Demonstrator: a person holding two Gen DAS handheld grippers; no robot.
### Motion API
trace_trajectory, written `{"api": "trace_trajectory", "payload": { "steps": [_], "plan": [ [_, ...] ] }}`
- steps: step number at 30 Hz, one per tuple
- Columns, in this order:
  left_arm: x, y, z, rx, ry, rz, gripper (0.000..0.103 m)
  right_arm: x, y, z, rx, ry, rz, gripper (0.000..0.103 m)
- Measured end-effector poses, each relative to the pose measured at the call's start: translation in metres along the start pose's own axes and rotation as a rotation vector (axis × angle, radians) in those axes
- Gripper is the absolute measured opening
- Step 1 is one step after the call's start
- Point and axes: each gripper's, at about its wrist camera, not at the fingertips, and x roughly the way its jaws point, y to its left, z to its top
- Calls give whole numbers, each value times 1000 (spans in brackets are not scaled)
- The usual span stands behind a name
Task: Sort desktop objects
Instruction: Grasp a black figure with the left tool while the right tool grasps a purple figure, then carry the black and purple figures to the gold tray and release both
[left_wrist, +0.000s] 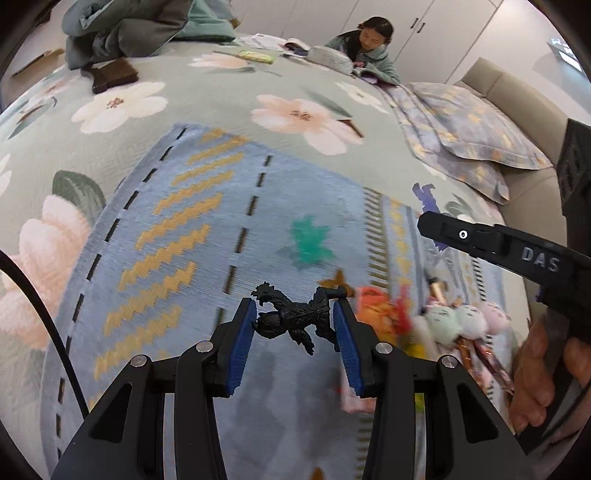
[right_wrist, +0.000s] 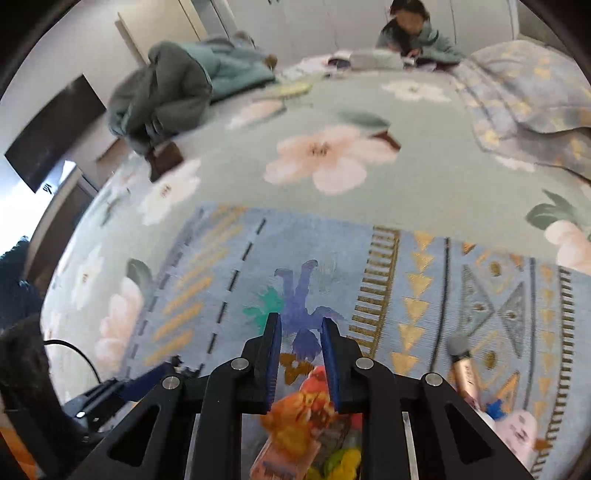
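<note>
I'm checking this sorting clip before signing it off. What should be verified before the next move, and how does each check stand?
1. Rooster clamped between the left gripper pads: ok.
2. Purple figure between the right gripper pads: ok, the pads close on its body.
3. Purple figure lifted off the mat: cannot tell.
4. Grippers apart from each other: ok, the right one is off to the side in the left wrist view.
5. Teal figure out of both grips: ok, it lies on the mat.
6. Drop-off spot in view: not ok, no bin or tray shows.
</note>
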Motion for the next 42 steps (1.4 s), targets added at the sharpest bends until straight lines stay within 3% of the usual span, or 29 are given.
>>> {"api": "trace_trajectory", "payload": {
  "steps": [4,10,22,28,36,39,42],
  "plan": [
    [-20,-28,-12,28,-3,-36,40,-34,6,-22,11,-18,-7,21],
    [-44,-86,-43,108,41,-100,40,-90,-27,-77,109,6,-22,21],
    [-44,-238,-107,258,138,-287,40,-214,-151,-188,440,19,-154,21],
    [-41,-321,-130,344,156,-368,40,-276,-213,-216,552,-48,-255,21],
    [-34,-398,-145,386,145,-451,42,-324,-262,-234,609,-130,-346,21],
    [-11,-426,-161,448,175,-497,49,-327,-281,-251,717,-153,-400,36],
    [25,-436,-172,419,341,-494,49,-332,-301,-272,810,-151,-396,58]
  ]
}}
